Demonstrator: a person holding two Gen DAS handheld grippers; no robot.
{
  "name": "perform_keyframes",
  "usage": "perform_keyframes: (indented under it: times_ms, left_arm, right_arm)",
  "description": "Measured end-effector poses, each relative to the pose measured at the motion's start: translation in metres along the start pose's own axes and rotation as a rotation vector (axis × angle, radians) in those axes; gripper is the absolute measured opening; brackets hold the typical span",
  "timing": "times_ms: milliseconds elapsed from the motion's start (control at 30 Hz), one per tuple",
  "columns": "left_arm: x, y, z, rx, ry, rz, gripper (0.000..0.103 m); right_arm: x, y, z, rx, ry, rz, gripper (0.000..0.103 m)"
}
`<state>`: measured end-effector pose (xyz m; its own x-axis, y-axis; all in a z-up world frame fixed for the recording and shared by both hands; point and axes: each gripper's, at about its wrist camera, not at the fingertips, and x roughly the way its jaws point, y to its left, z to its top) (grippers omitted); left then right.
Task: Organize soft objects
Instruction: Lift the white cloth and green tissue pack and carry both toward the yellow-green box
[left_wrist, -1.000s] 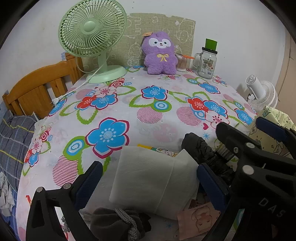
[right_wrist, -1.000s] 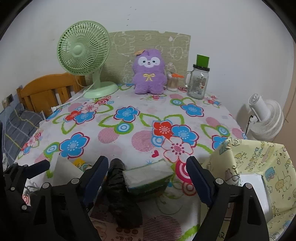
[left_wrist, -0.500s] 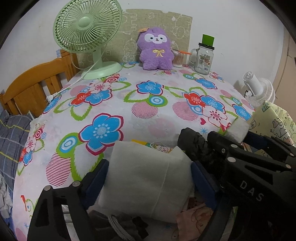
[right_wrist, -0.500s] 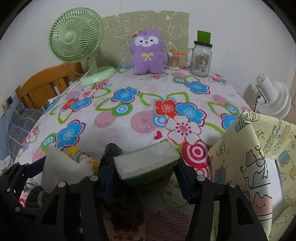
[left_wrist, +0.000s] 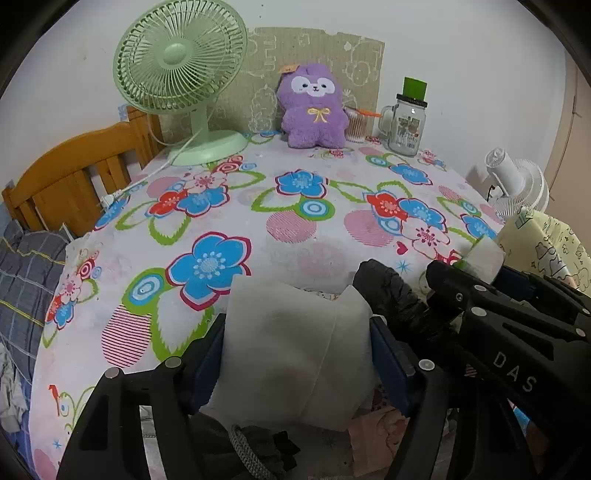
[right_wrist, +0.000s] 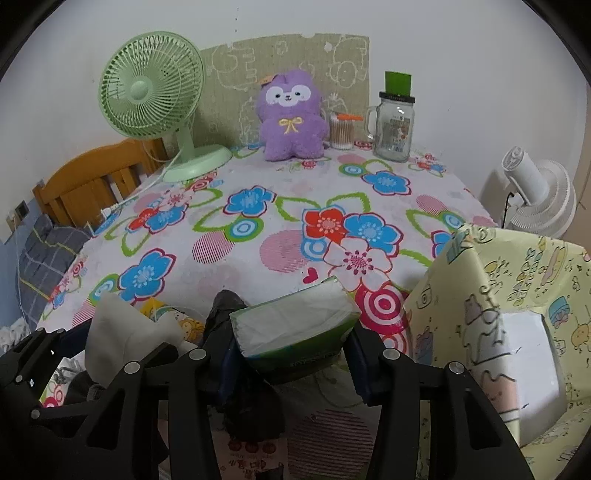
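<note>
Two grips are forming at once. A second ago both my grippers stood wide around their targets; now the left gripper (left_wrist: 297, 354) has narrowed until its blue pads sit against the sides of the white folded cloth pack (left_wrist: 295, 350), and its jaws are closing yet, so the pack bulges a little between them at the near edge of the flowered tablecloth (left_wrist: 295, 229). My right gripper (right_wrist: 291, 350) has come in further: its jaws, also closing, press on both ends of the green-wrapped tissue pack (right_wrist: 295, 325), which tilts up between the pads, just beside a black crumpled bag (right_wrist: 225, 306) lying to its left. I judge both soft things are caught but not fully secured, since each squeeze is unfinished and such packs give under pressure. The yellow cartoon-printed box (right_wrist: 498, 314) stands open at my right, near the tissue pack, and looks to me like the likely place for them. The purple plush toy (left_wrist: 312, 107) sits untouched at the far edge, between the green fan (left_wrist: 181, 74) and the glass jar (left_wrist: 404, 122).
</note>
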<state>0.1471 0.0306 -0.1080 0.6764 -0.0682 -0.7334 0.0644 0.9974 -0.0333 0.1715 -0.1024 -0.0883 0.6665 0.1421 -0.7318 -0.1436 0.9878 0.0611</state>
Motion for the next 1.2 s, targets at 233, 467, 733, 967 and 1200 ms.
perform_keyframes:
  times_ms: [233,467,733,967,1200]
  left_arm:
    - [-0.015,-0.002,0.001,0.003,-0.033,0.003,0.074]
    - [-0.032,-0.006,0.001,0.003,-0.068,0.005,0.074]
    - [-0.053,-0.011,0.000,0.010,-0.112,0.008,0.074]
    - [-0.072,-0.020,-0.002,0.022,-0.148,0.005,0.074]
    - [-0.091,-0.029,-0.005,0.034,-0.184,-0.001,0.074]
  right_arm:
    - [-0.017,-0.001,0.001,0.002,-0.037,0.003,0.052]
    - [-0.037,0.000,0.000,-0.004,-0.074,0.011,0.052]
    - [-0.060,-0.002,-0.001,0.003,-0.121,0.016,0.052]
    - [-0.083,-0.006,-0.004,0.007,-0.157,0.015,0.052]
    - [-0.106,-0.010,-0.008,0.005,-0.197,0.008,0.052]
